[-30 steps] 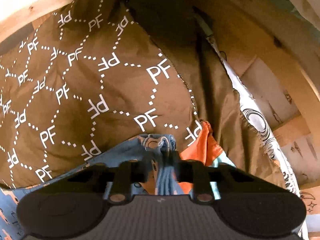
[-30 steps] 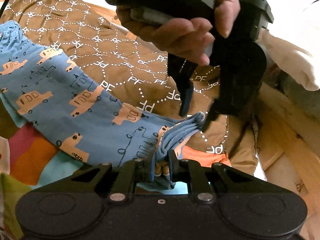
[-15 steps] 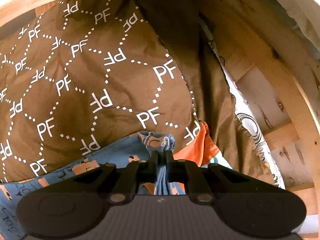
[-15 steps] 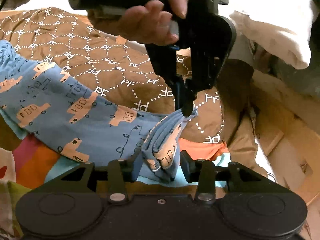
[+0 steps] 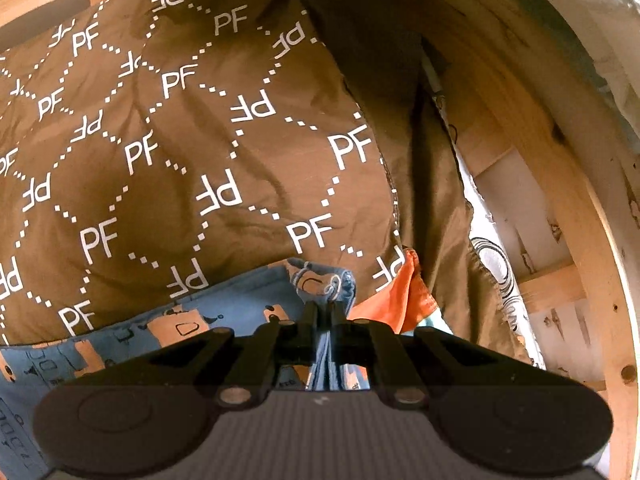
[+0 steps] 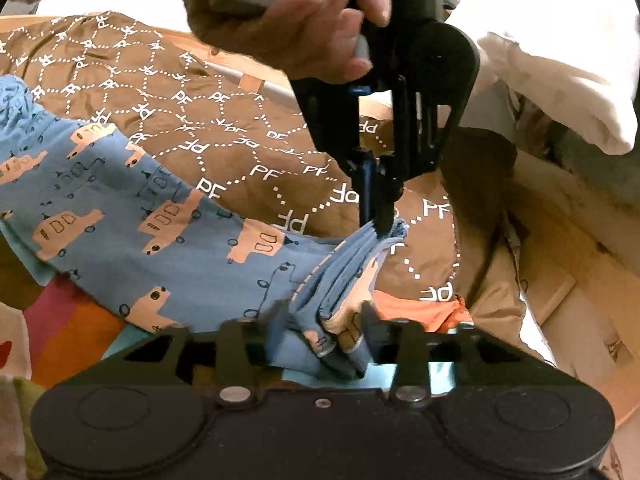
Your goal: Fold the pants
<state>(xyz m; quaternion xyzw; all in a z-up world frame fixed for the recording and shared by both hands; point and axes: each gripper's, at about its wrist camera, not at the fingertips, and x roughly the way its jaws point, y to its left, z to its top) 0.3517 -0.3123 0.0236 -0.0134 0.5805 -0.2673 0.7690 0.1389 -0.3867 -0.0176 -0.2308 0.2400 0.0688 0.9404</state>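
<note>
The pants (image 6: 120, 216) are blue with orange truck prints and lie across a brown "PF" quilt (image 6: 224, 120). My left gripper (image 5: 323, 312) is shut on the bunched cuff ends of the pants (image 5: 324, 284); it also shows in the right wrist view (image 6: 375, 224), coming down from above in a hand and pinching the cuffs. My right gripper (image 6: 324, 320) is open, its fingers standing either side of the folded cuff layers without clamping them.
An orange and multicoloured sheet (image 6: 420, 308) lies under the pants. A wooden bed frame (image 5: 560, 184) runs along the right. A white pillow (image 6: 560, 92) sits at the far right, and the brown quilt (image 5: 160, 140) fills the left wrist view.
My right gripper has opened and let go of the cuffs. My left gripper has closed on them and holds them slightly raised.
</note>
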